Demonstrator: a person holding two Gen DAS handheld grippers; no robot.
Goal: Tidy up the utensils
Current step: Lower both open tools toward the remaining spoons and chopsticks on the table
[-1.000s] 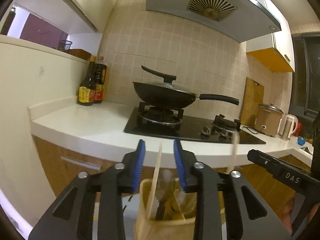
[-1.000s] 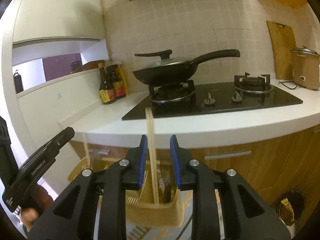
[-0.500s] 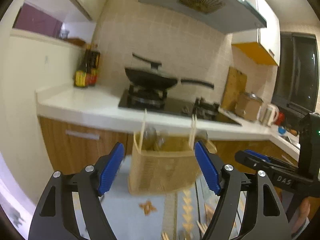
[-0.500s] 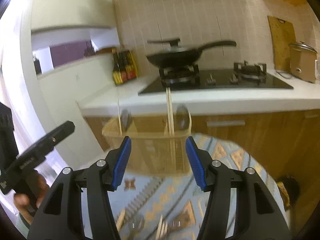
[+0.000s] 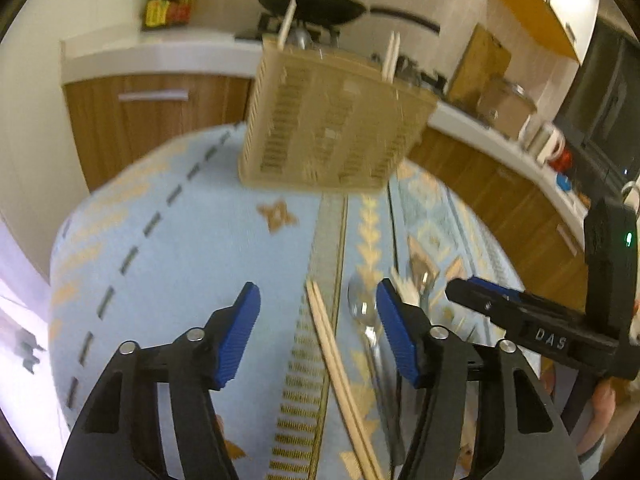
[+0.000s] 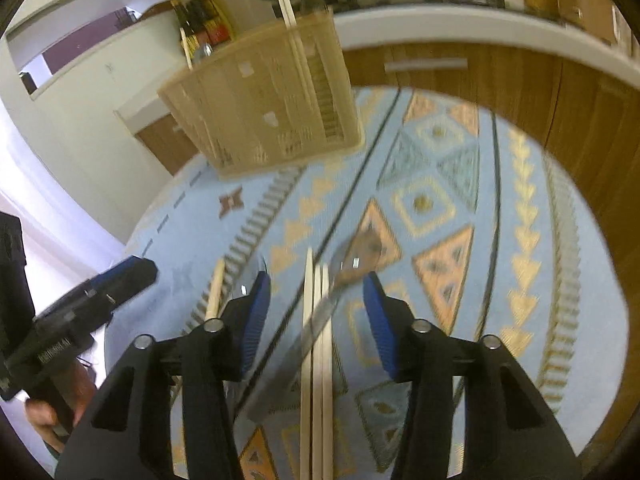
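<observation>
Left gripper (image 5: pixel 318 312) hangs spread wide, nothing in it, over a pair of chopsticks (image 5: pixel 340 376) and a spoon (image 5: pixel 366 320) on the patterned cloth (image 5: pixel 180 248). Right gripper (image 6: pixel 316 300) also released, above more chopsticks (image 6: pixel 318 360). Farther back stands the beige utensil basket (image 5: pixel 332 124), chopsticks poking out the top.

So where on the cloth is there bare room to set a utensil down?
Free: the plain blue cloth left of the chopsticks, in front of the basket. Crowded: beside the spoon, under the right gripper.
</observation>
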